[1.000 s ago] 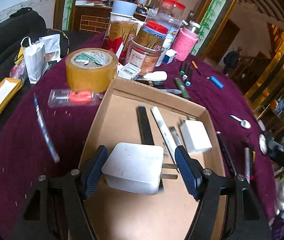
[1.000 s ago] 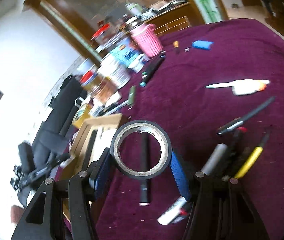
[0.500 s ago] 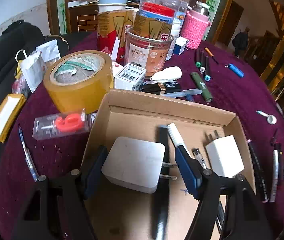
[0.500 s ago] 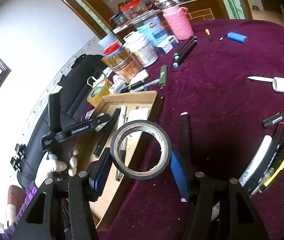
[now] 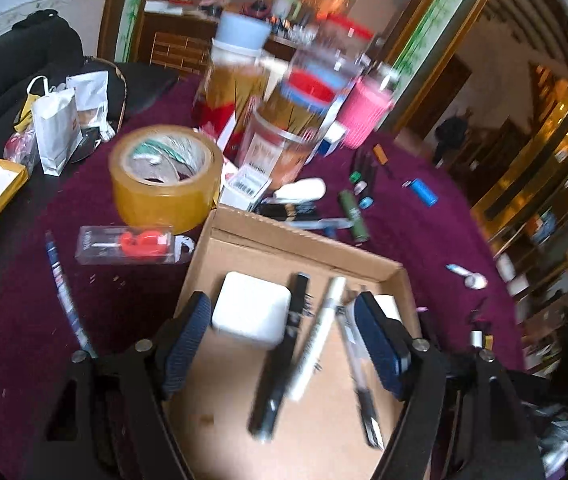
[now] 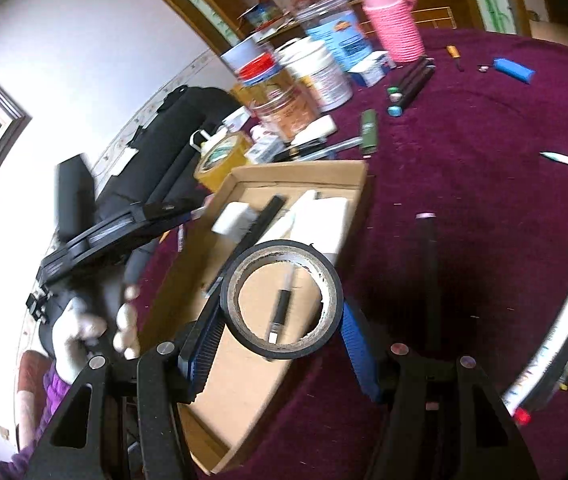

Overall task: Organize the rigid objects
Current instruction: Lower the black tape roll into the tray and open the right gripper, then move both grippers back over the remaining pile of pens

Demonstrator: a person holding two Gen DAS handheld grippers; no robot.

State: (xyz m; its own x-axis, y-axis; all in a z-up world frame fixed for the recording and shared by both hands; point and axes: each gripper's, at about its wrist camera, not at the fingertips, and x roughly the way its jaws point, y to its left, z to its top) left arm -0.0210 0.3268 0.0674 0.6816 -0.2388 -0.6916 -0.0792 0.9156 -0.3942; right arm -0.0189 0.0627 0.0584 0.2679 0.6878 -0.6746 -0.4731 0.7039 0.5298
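The right gripper point(image 6: 280, 344) pinches the black tape roll point(image 6: 282, 299) above the cardboard box point(image 5: 304, 240), presumably to drop it in (the left gripper point(image 5: 284, 344) hangs spread near the white charger point(image 5: 250, 314)).

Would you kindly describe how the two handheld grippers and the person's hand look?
Both the left gripper and right gripper have black angular frames with triangular cut-outs, silver rivets and ribbed blue finger pads. The person's hand wears a white glove, with a purple sleeve below.
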